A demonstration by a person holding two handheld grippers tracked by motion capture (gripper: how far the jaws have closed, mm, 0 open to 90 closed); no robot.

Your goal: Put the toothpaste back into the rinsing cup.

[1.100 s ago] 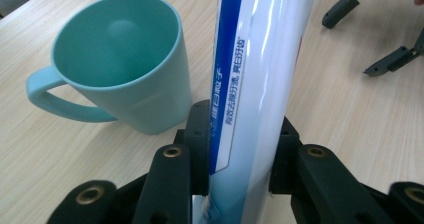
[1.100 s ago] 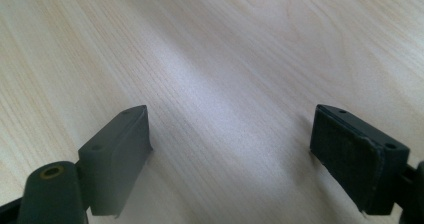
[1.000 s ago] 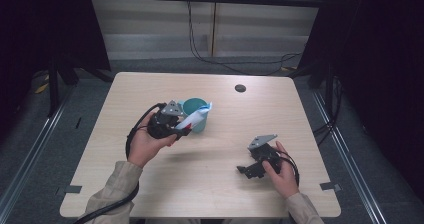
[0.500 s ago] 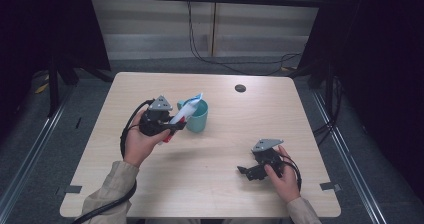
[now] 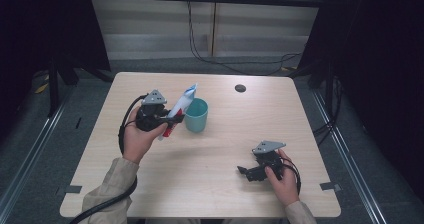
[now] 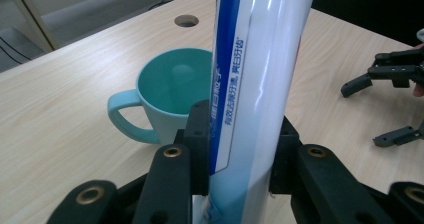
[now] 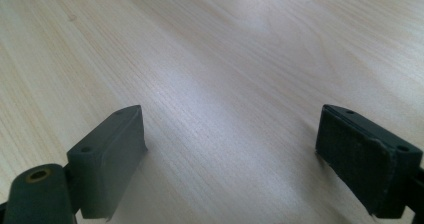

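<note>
Left gripper [image 5: 167,120] is clamped on the toothpaste tube [image 5: 181,106] beside the teal mug [image 5: 196,115] mid-desk; right gripper [image 5: 246,171] sits spread wide near the desk's front right corner.

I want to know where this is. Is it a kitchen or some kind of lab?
Probably a lab or recording room, not a kitchen. A bare wooden table stands between black curtains, cables trail over the floor behind it, and a person works with a hand-held gripper holding a toothpaste tube beside a mug.
</note>
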